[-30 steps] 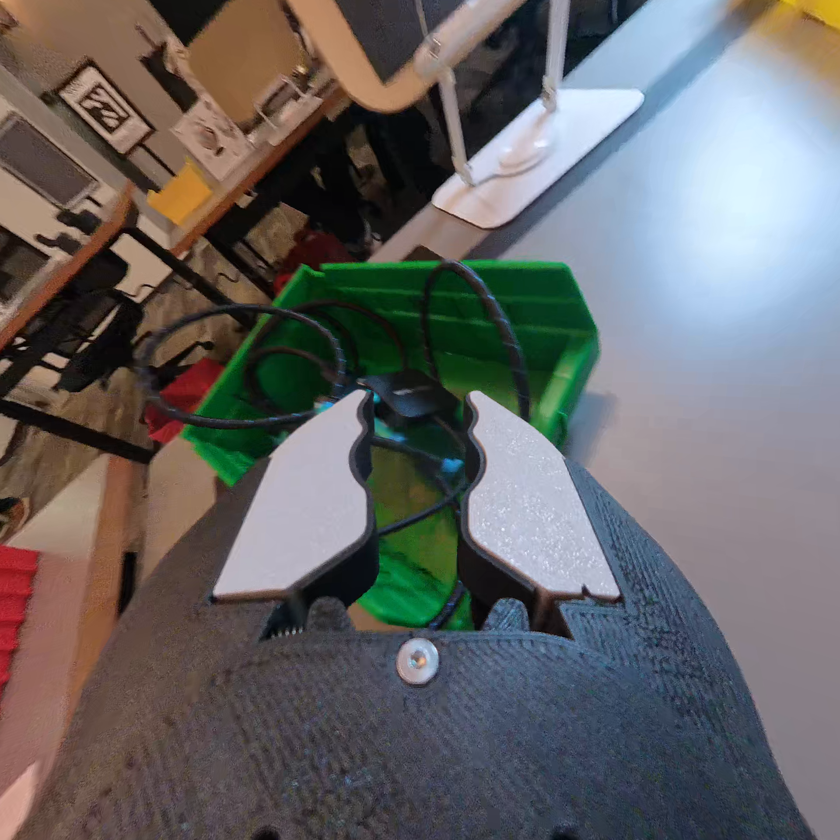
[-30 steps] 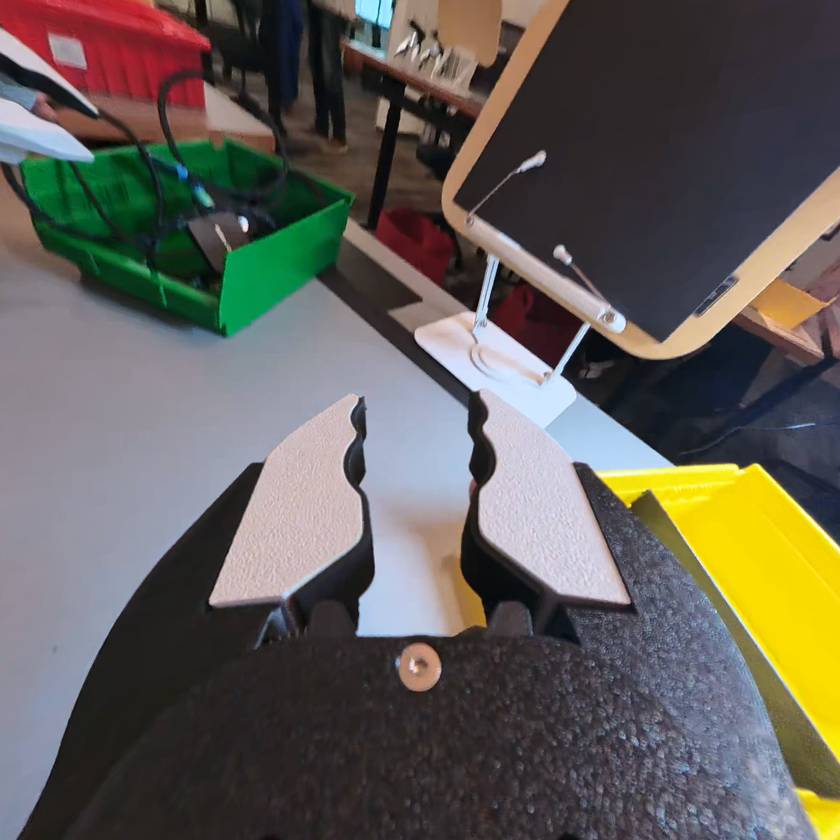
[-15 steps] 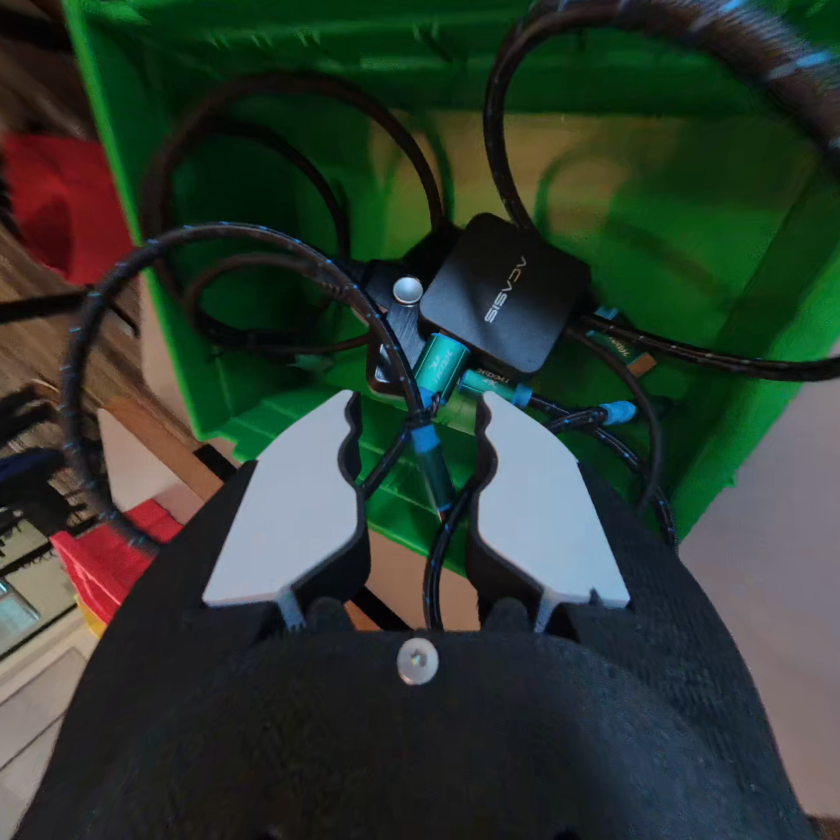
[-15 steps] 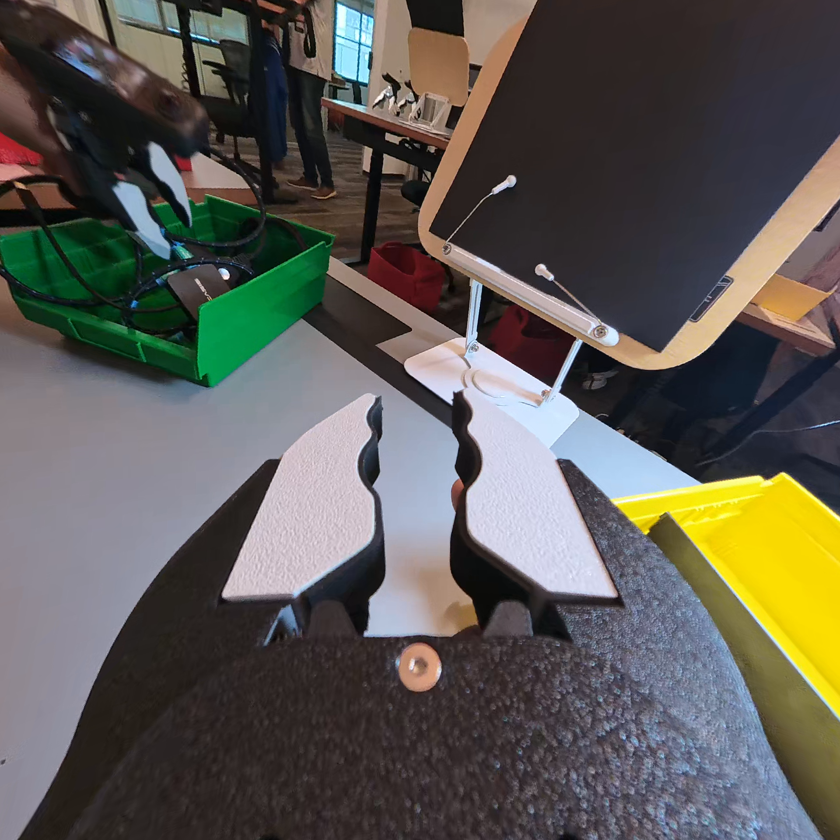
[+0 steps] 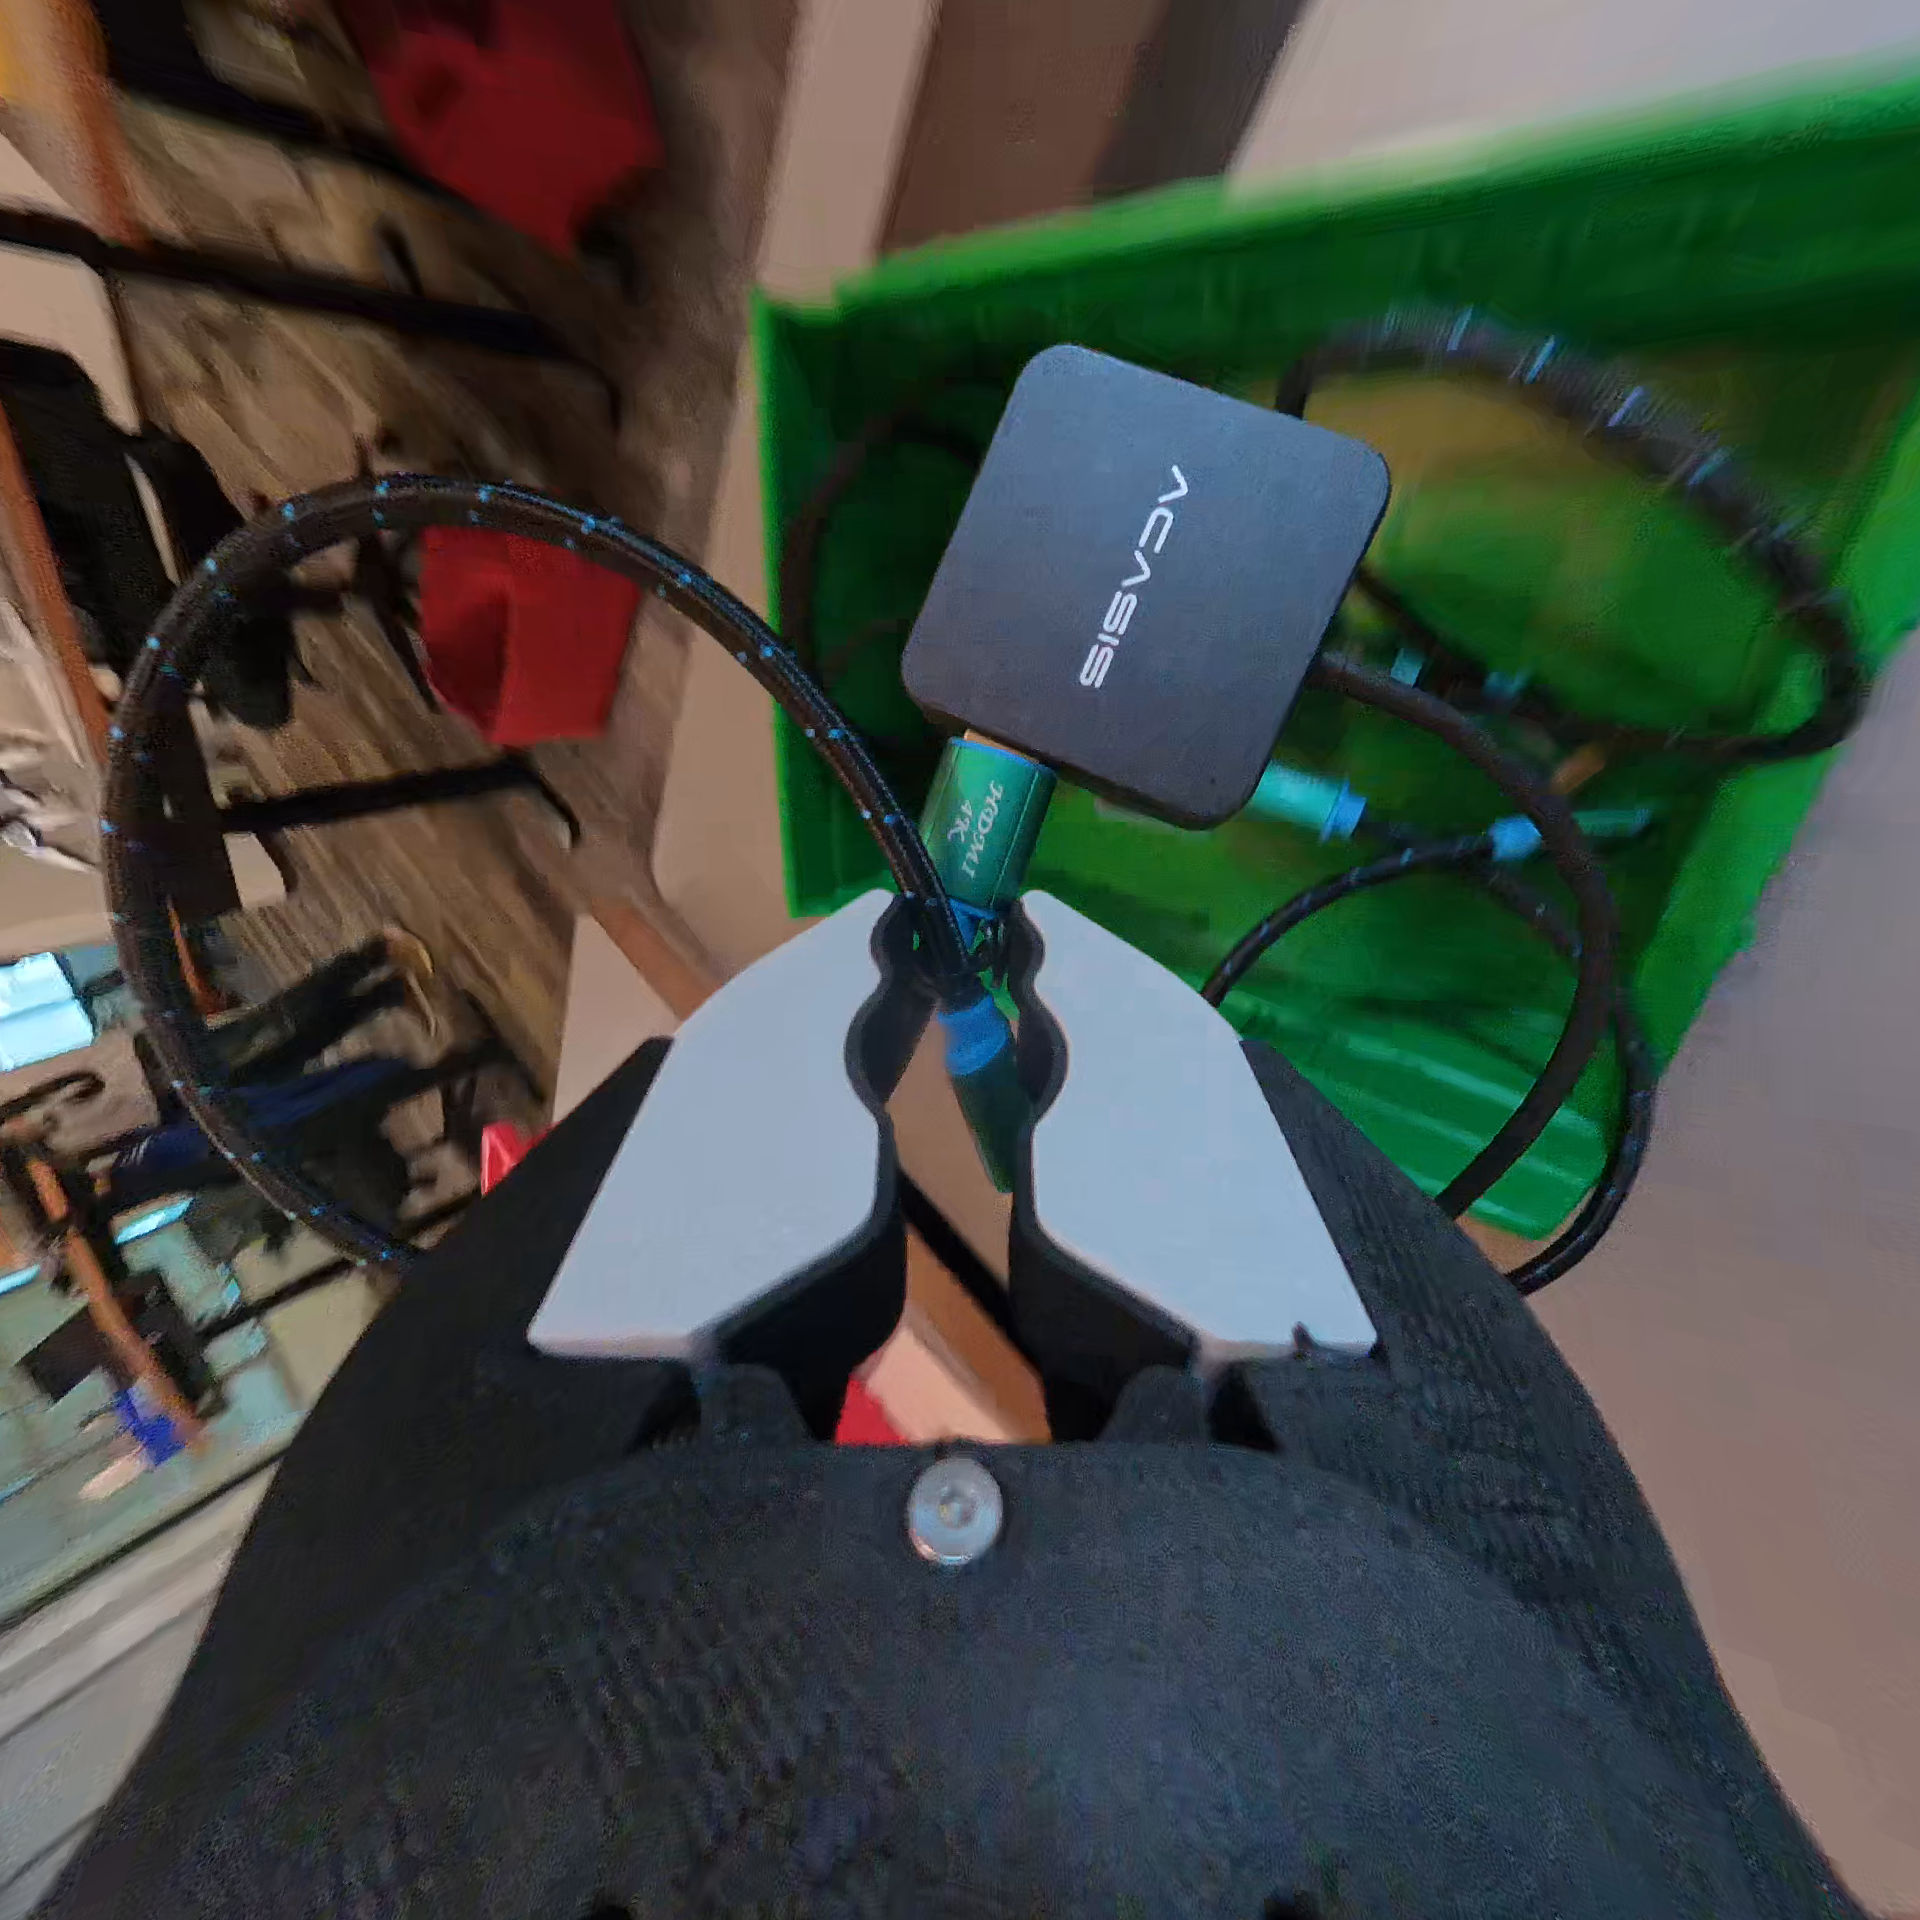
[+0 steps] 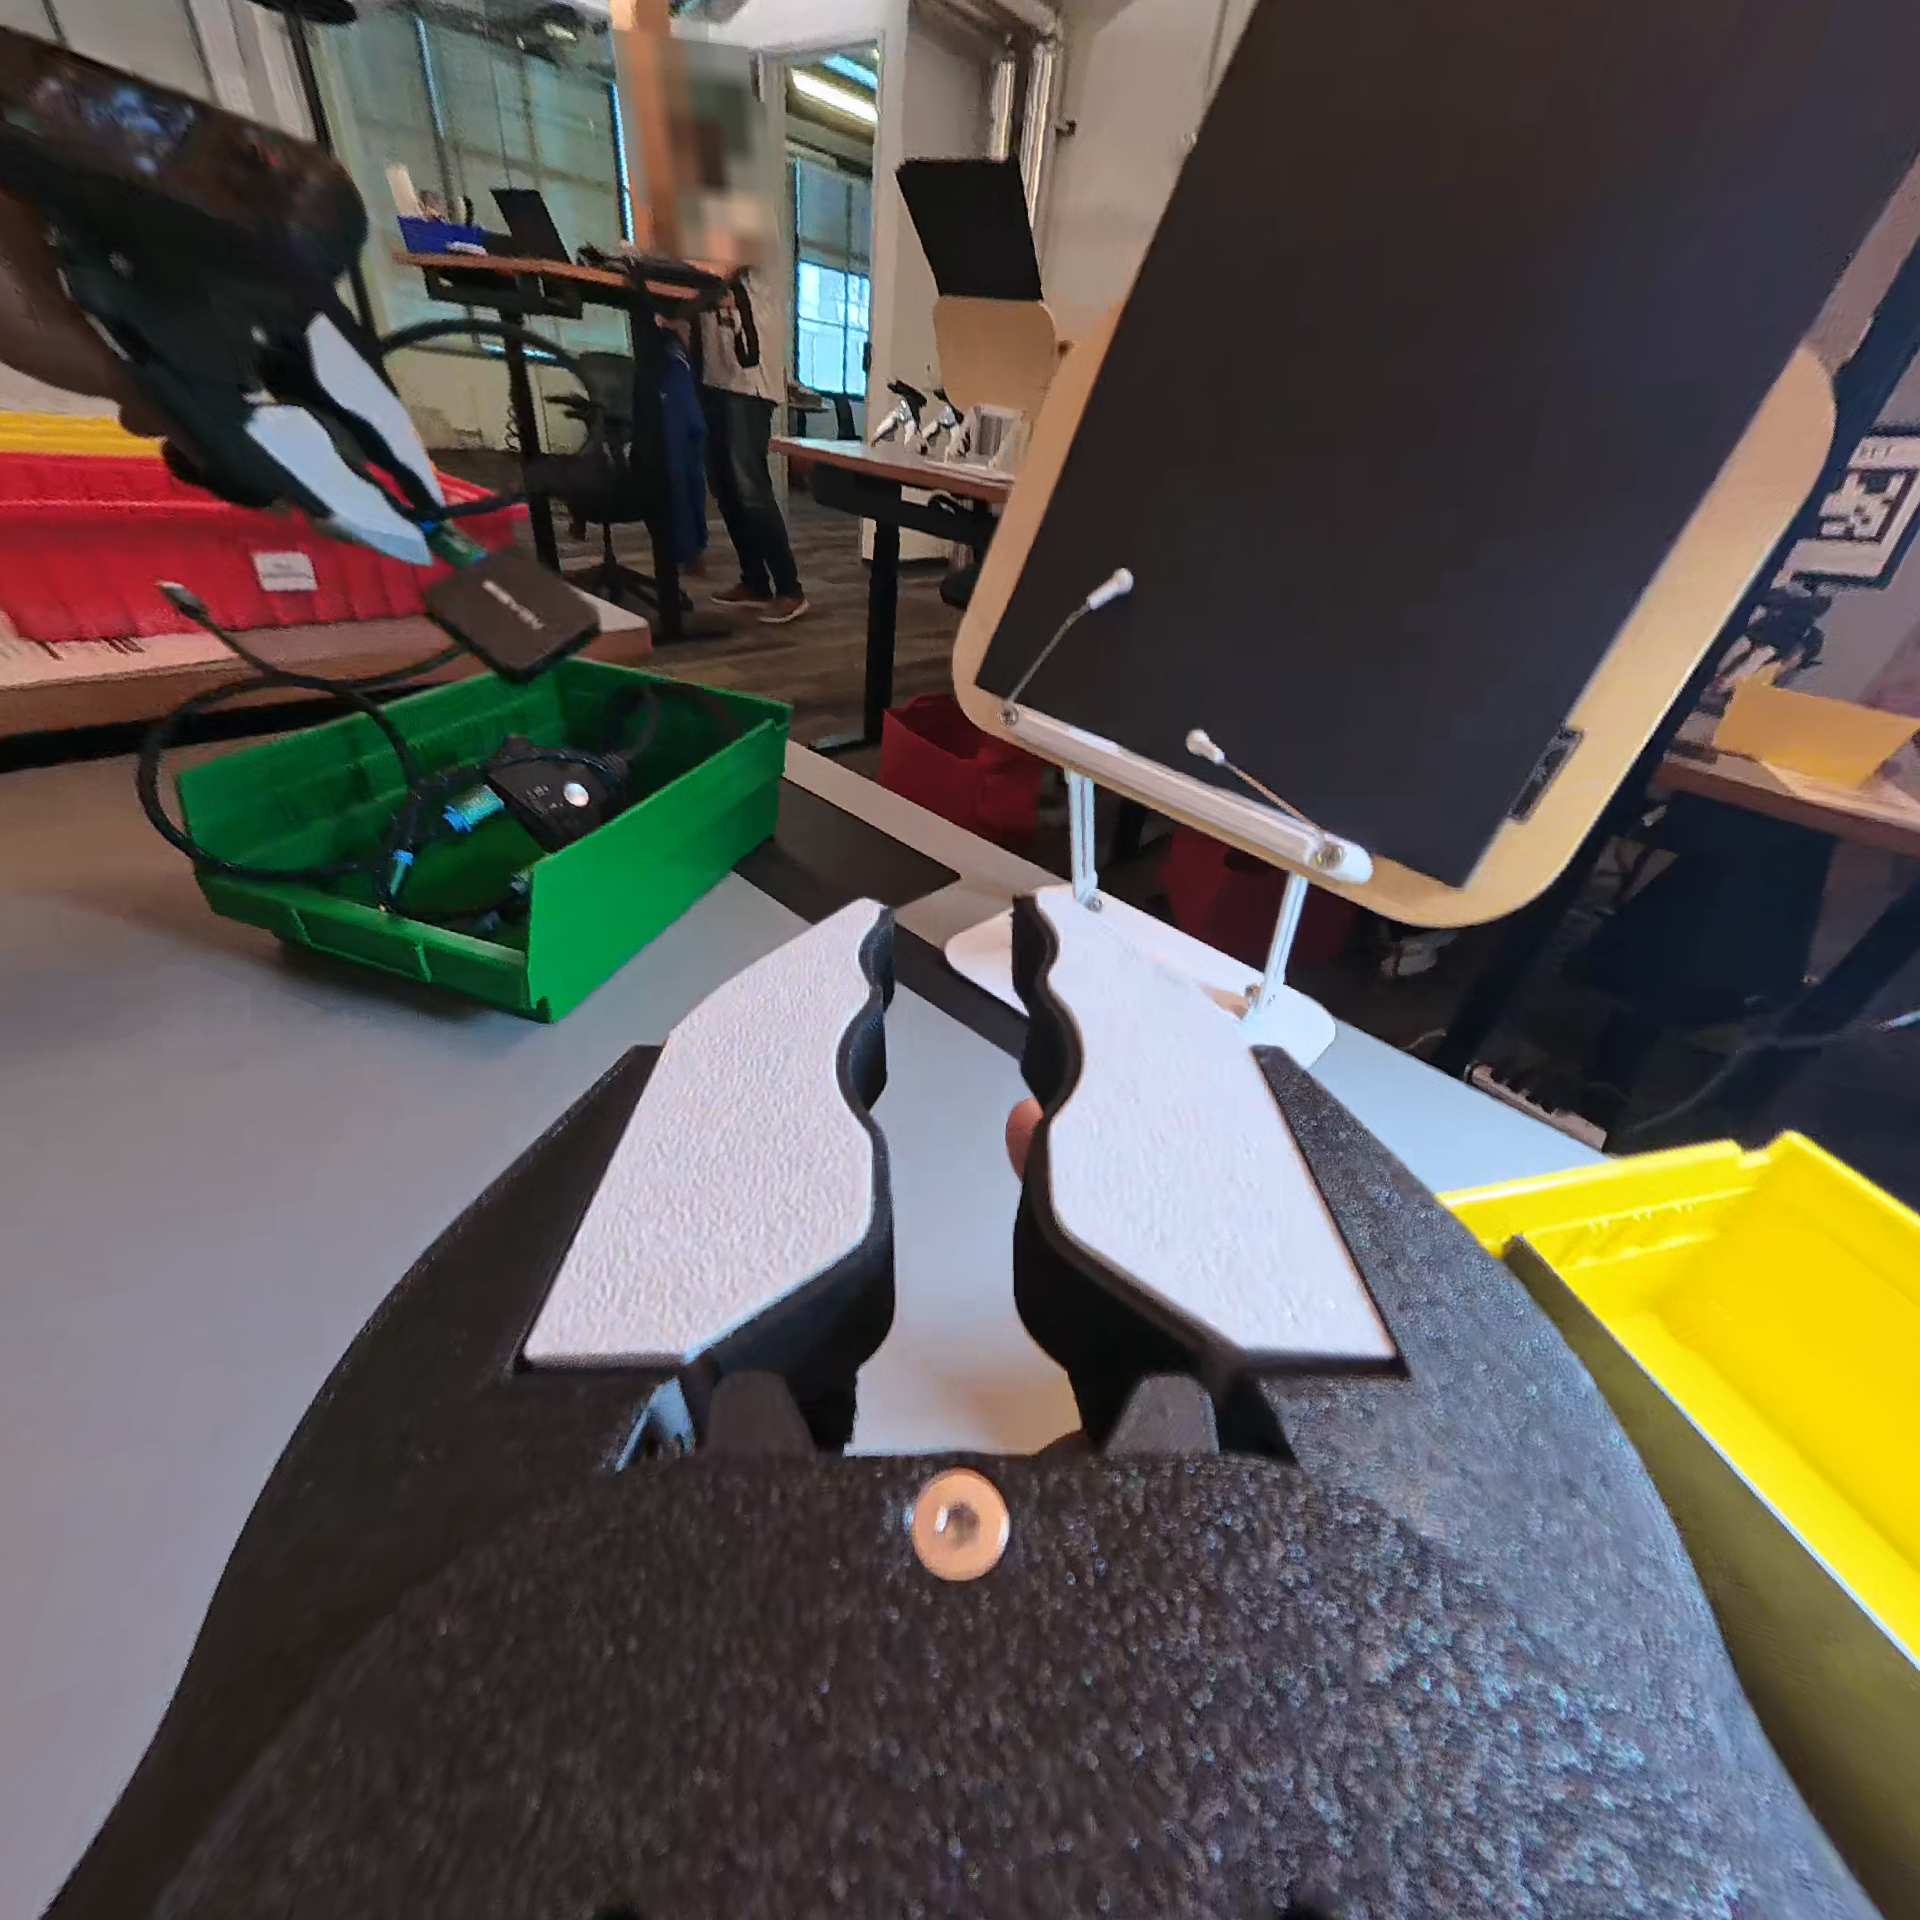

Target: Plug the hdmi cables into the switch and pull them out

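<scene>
Left wrist view first: the left gripper [image 5: 951, 940] has its jaws pinched on the green HDMI plug [image 5: 985, 821] at its strain relief, with a loop of braided cable [image 5: 665, 592] caught in the same pinch. The plug is seated in the edge of the black switch [image 5: 1148, 582], which hangs from it in the air above the green bin [image 5: 1351, 249]. More cable and at least one further teal plug [image 5: 1299, 805] lie below in the bin; the blur there makes it hard to say whether that plug is connected to anything.

Right wrist view: the right gripper [image 6: 951, 971] hovers over the grey surface [image 6: 208, 1091], well apart from the bin, its jaws parted with nothing between them. Farther off the left gripper [image 6: 416, 535] shows above the green bin [image 6: 644, 852] with the switch [image 6: 514, 618] dangling from the plug. A second small black box [image 6: 551, 795] and coiled cables rest inside the bin. A tilted dark panel on a white stand [image 6: 1143, 977] is just ahead, and a yellow bin [image 6: 1714, 1247] sits at the right.

The step in hand looks like fetching the switch and its cable out of the bin, one plug already in. The next move probably calls for bringing the switch down onto the open surface and having the free right gripper steady its body, since pulling or pushing a plug needs the switch braced against the force.
</scene>
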Motion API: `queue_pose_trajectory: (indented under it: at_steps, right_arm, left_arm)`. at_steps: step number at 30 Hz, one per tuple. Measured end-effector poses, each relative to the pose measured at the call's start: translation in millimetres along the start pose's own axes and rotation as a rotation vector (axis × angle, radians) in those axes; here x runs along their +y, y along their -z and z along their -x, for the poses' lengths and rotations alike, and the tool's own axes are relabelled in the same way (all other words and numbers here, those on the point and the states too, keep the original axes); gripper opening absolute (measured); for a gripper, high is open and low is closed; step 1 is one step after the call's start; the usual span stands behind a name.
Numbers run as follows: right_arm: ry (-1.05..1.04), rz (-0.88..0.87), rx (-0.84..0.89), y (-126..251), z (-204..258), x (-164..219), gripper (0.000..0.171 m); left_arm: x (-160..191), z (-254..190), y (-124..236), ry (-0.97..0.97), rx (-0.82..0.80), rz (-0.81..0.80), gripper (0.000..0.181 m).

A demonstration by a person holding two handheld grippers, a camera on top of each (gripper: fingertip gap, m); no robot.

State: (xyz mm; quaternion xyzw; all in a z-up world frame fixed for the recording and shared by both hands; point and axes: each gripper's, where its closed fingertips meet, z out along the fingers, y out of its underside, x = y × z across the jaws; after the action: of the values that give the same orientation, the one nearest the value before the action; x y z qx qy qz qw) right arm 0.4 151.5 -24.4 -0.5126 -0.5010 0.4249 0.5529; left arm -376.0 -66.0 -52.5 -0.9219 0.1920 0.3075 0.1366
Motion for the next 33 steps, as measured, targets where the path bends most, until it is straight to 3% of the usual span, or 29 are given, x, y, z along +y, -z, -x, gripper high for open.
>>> queue_pose_trajectory:
  at_steps: [1,4,10,13,16,18,22,27,33]
  right_arm:
    - [0.008,-0.015,-0.010,1,5,-7,0.021]
    - [0.039,-0.072,-0.058,1,24,-30,0.022]
    - [0.041,-0.170,-0.237,0,72,-61,0.032]
    - [0.054,-0.226,-0.315,7,92,-64,0.035]
    - [0.039,-0.269,-0.409,11,107,-62,0.039]
    - [0.090,-0.330,-0.411,16,111,-67,0.040]
    - [0.284,-0.294,-0.430,24,127,-63,0.048]
    - [0.443,-0.224,-0.472,25,147,-44,0.034]
    - [0.469,-0.159,-0.527,30,147,-34,0.030]
  left_arm:
    - [-13,3,17,0.029,-0.017,-0.098,0.018]
    - [-65,-5,79,0.094,-0.029,-0.447,0.018]
    - [-166,-80,194,0.155,0.124,-1.146,0.018]
    - [-198,-127,227,0.167,0.312,-1.465,0.018]
    - [-217,-169,244,0.125,0.647,-1.764,0.018]
    - [-228,-193,237,0.105,0.894,-1.764,0.018]
    - [-237,-227,219,0.054,1.054,-1.698,0.018]
    - [-244,-254,204,0.023,1.148,-1.618,0.018]
    - [-247,-261,199,0.033,1.147,-1.593,0.020]
